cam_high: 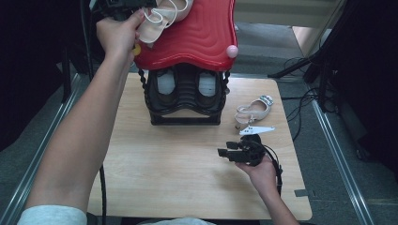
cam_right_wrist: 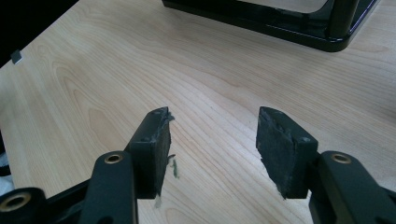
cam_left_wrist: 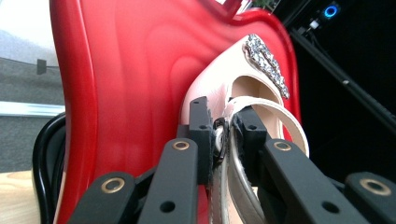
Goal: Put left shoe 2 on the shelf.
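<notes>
Left tool [cam_left_wrist: 223, 133] clamped on one cream strappy jewelled sandal [cam_left_wrist: 252, 93] atop the red wavy plastic rack shelf [cam_high: 202, 33]; its mate [cam_high: 253, 110] remains on the wooden counter [cam_high: 178, 173], right tool [cam_right_wrist: 212, 140] apart, empty.

Wooden table [cam_high: 187, 173] bearing black rack [cam_high: 185, 96] and sandal [cam_high: 253, 110]

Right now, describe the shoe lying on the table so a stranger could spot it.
Find the red-topped rack on the wooden table. Right of its black base lies a cream shoe. Unlike its twin held on the red top, it rests on the wood, untouched.
</notes>
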Demonstrator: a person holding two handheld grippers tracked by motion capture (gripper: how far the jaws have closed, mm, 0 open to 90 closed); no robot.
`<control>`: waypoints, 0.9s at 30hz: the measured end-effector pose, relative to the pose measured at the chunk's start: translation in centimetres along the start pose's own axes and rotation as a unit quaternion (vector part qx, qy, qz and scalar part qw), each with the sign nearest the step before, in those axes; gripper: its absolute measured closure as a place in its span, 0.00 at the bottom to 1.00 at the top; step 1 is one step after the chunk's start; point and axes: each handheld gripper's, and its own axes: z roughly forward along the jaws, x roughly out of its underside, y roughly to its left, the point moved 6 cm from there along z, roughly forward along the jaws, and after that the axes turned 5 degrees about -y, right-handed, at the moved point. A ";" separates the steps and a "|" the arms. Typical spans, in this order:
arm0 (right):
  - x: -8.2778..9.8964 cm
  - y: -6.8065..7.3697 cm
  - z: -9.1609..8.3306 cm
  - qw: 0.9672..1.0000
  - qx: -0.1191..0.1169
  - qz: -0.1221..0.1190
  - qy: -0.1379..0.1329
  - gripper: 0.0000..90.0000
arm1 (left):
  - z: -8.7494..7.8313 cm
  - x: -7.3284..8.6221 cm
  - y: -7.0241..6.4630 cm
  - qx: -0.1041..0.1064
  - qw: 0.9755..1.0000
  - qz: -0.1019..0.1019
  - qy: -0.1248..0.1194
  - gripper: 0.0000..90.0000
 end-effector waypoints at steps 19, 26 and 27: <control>0.0 -0.1 0.1 1.000 0.002 0.001 0.001 0.52 | -1.2 1.1 -0.5 0.014 0.998 0.050 0.020 0.70; -0.1 -0.2 0.0 1.000 0.004 0.002 0.000 0.52 | -1.9 0.8 -0.7 0.015 0.998 0.058 0.024 0.64; -0.1 -0.2 0.0 1.000 0.004 0.001 -0.001 0.52 | -2.1 0.7 -0.7 0.020 0.998 0.060 0.025 0.63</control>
